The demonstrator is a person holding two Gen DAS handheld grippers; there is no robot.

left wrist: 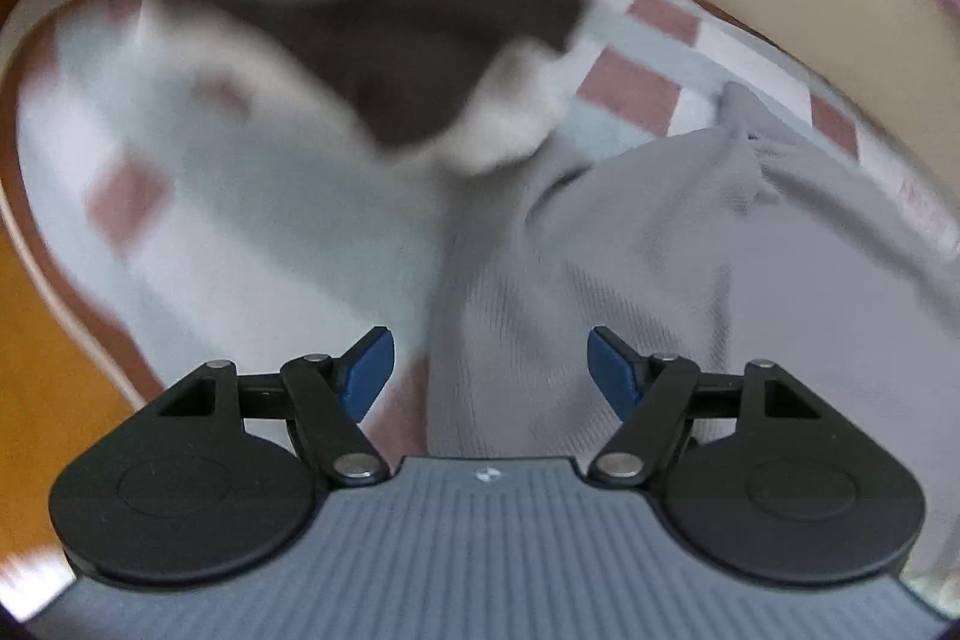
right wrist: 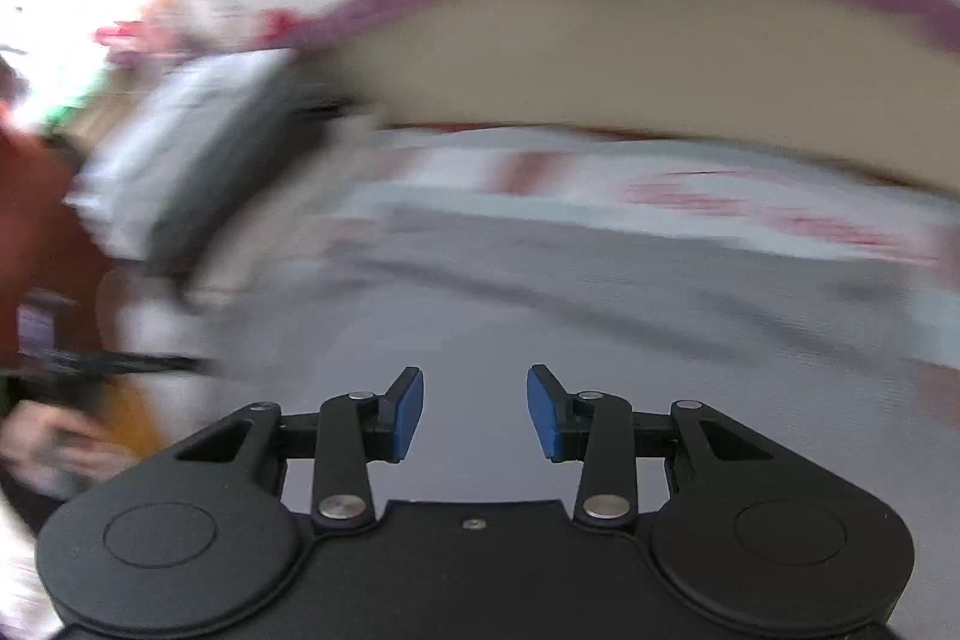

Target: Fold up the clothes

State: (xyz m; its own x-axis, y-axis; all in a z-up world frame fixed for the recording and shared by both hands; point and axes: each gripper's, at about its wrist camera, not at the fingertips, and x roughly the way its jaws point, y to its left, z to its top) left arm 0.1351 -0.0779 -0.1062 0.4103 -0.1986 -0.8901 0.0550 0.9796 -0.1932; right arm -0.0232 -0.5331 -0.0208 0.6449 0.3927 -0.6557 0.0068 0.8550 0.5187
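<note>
Grey knit garment point(left wrist: 630, 268) is lying directly ahead of the left gripper point(left wrist: 491, 370), spreading from between the blue pads forward and off to that gripper's right. Its fabric is showing a fine ribbed weave, is bunching into soft folds, and is rising to a puckered peak at its far end (possibly a seam or corner; the blur makes this hard to tell). The left gripper's jaws are standing wide apart with nothing between them, hovering over the cloth's near edge. Beyond and to the left of it, the checked sheet point(left wrist: 228, 232) is showing pale blue, white and dusty-red squares. Farther ahead, a heap of other clothes point(left wrist: 384, 10) is sitting, dark brown under light grey and white, heavily smeared.

In the right wrist view, the same grey cloth point(right wrist: 600, 316) is filling the area just ahead of the right gripper point(right wrist: 475, 412), looking flatter there, with long shallow creases. That gripper's jaws are also parted and holding nothing. Past the cloth, the sheet point(right wrist: 660, 184) is showing as a blurred band, then a beige panel point(right wrist: 630, 52) with a purple border.
</note>
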